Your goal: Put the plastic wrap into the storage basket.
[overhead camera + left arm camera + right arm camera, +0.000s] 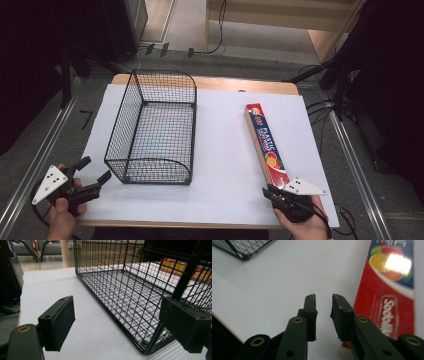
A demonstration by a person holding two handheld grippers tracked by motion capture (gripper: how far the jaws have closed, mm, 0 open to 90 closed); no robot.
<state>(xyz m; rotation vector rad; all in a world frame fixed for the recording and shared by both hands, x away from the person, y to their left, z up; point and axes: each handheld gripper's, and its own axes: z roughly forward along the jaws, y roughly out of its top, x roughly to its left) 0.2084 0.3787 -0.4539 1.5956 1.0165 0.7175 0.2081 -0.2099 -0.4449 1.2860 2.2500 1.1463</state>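
Beside box (387,290) | right gripper (323,303) fingers narrowly apart, empty

Printed in big light letters down the blue stripe of the long red box (265,146), right of the middle in the high view: "PLASTIC", with a smaller line beside it too tiny to read, and some small marks near its top end, also too small to read. Seen again on that box (390,290) at the right edge of the right gripper view: white letters inside a rounded frame, upside down and blurry, so not clear enough to spell out. Nothing else with words or numbers anywhere.
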